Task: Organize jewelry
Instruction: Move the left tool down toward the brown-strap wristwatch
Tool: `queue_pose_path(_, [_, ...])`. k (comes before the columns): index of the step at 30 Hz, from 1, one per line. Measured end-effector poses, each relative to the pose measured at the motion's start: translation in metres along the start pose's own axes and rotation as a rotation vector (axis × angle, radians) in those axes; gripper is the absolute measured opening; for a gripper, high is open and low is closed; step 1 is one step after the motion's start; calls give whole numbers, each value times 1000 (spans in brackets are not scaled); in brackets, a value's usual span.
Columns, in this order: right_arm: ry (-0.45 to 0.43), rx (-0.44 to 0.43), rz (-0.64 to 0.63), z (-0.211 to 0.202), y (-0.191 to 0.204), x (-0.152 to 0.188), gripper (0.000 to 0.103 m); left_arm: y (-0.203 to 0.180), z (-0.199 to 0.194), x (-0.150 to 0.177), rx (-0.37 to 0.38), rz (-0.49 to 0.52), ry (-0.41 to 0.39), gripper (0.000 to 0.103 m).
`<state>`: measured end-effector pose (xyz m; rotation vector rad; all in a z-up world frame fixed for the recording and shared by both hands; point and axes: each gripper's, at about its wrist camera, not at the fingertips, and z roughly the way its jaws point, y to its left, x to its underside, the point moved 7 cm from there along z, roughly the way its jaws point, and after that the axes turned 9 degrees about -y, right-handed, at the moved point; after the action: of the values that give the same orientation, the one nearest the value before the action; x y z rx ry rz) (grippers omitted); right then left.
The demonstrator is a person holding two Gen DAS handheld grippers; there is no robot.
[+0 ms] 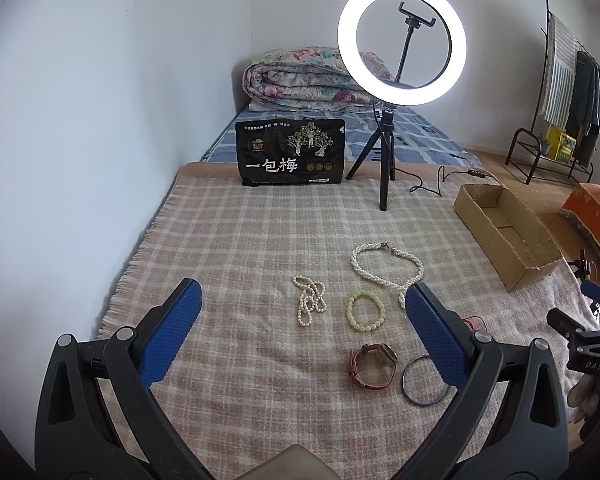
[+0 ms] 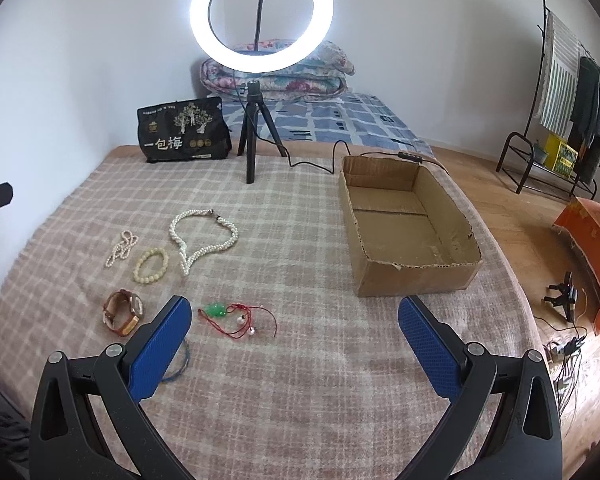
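A pink plaid blanket point(image 2: 300, 380) covers the bed, with a lit ring light point(image 2: 261, 16) on its tripod at the far end and a black snack bag point(image 2: 182, 132) to its left; a cardboard box point(image 2: 410, 240) sits to the right, nothing inside. The jewelry lies left of the box: a twisted pearl necklace point(image 2: 204, 236), a thin pearl strand point(image 2: 120, 248), a cream bead bracelet point(image 2: 151, 265), a watch point(image 2: 123, 312), a blue bangle point(image 1: 424, 380) and a red cord with a green pendant point(image 2: 236, 318). The left gripper point(image 1: 302, 316) and right gripper point(image 2: 294, 328) both hang wide open above the blanket, holding nothing.

A lit ring light point(image 2: 261, 16) on a tripod stands beside a black snack bag point(image 2: 183, 130).
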<state>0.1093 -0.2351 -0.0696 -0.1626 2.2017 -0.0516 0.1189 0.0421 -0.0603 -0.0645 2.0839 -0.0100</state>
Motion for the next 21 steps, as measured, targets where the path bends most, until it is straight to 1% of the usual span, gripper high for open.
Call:
queue_pose_path(4, [23,-17,41,10,-1,8,102,5,12,8,2,-2,19,103])
queue_pose_path(7, [33,-26,64,18,-3,15,102,8,18,13,13,-3,46,99])
queue_pose_path(9, [41,-59,55,21,0,20,102,10,20,17,25,-13,64,98])
queue_pose_path(11, [57,-85,4,25,5,23,102,11,24,21,33,-24,88,90])
queue_pose_path(13, [93,-74,-62,30,7,29,102,12,29,26,45,-33,120,82])
queue_pose_path(14, [105,-71,-81,32,7,32,102,12,31,30,54,-41,138,80])
queue_pose_path(16, [113,-81,-97,35,7,35,102,10,34,37,67,-43,167,71])
queue_pose_path(17, [122,-88,-109,36,8,37,102,9,36,40,71,-38,177,68])
queue_pose_path(19, [147,-97,-134,42,11,42,99,5,37,45,82,-30,192,62])
queue_pose_path(21, [174,-113,-138,47,12,45,93,1,39,50,101,-27,210,58])
